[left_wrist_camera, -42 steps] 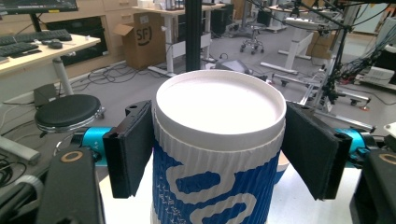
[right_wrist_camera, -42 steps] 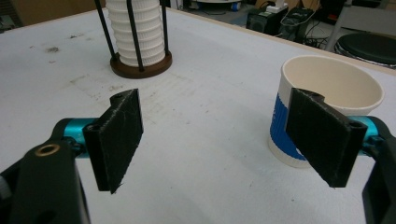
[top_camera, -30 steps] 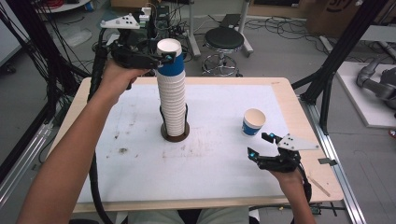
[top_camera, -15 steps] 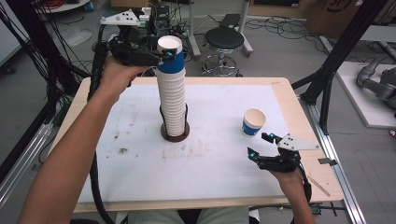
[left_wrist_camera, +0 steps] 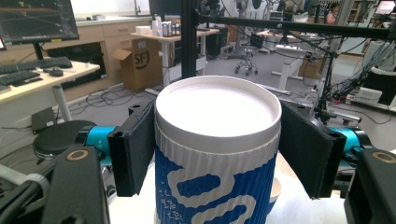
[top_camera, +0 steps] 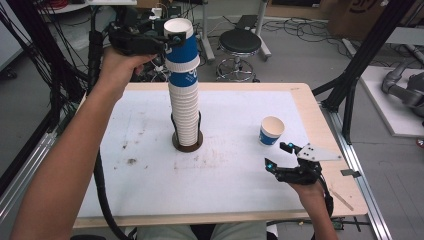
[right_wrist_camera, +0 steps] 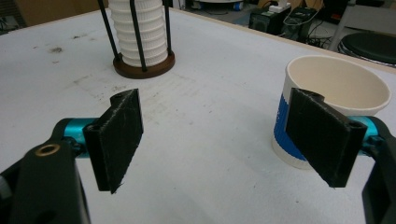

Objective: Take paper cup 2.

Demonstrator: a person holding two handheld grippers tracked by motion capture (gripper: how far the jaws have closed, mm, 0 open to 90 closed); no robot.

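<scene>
Cups sit nested in a tall stack [top_camera: 184, 112] on a round wooden base [top_camera: 188, 144] near the middle of the bench [top_camera: 150, 200], with thin black rods keeping the column upright so one cup can be pulled off the top. The left claw [top_camera: 172, 41] grips that top cup [top_camera: 180, 42] just below its rim; in the left gripper view its black pads [left_wrist_camera: 134, 147] press both sides of the blue-and-white sleeve. Its jaws have just been closing on the cup, which now rides a little proud of the stack. A single cup [top_camera: 271, 131] stands upright to the right, apart from the stack. The right claw [top_camera: 278, 159] rests low by it, spread wide and holding nothing, one pad [right_wrist_camera: 322, 135] just in front of that cup's wall.
</scene>
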